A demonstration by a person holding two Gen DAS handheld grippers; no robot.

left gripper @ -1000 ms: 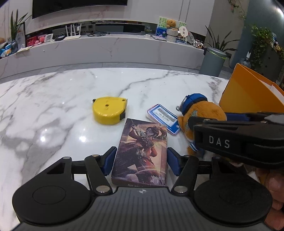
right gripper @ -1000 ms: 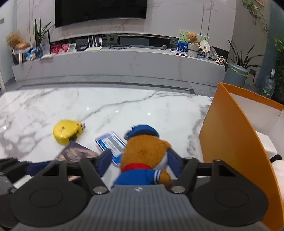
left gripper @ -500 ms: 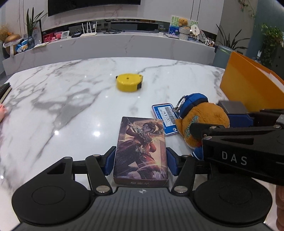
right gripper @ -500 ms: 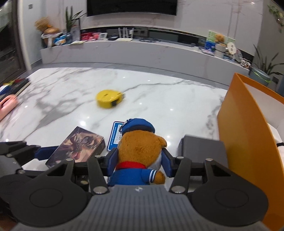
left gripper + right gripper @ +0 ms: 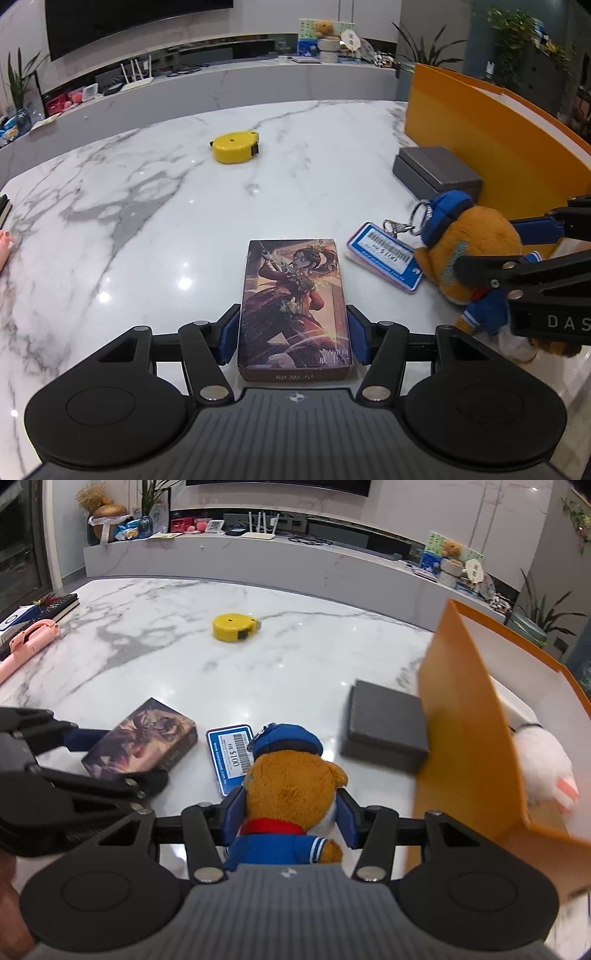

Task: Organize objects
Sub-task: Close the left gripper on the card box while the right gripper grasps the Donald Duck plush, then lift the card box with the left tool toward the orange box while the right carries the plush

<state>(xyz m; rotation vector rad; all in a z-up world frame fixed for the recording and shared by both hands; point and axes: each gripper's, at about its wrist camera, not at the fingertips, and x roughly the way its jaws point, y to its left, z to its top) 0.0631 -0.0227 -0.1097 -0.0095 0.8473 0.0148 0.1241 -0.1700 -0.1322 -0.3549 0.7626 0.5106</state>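
Observation:
An illustrated card box sits between the blue pads of my left gripper, which is shut on its sides, low over the marble table. A brown plush bear in a blue cap and sailor top is clamped at the body by my right gripper. A blue-and-white price tag hangs from its cap by a keyring. In the left wrist view the bear is just right of the card box. The card box shows at left in the right wrist view.
An open orange box stands at the right with a white plush paw inside. A grey flat box lies against its wall. A yellow tape measure sits mid-table. A pink object and books lie at the left edge.
Both grippers have drawn back from the yellow tape measure and shifted toward the orange box, each carrying its object. The grey box has come into view.

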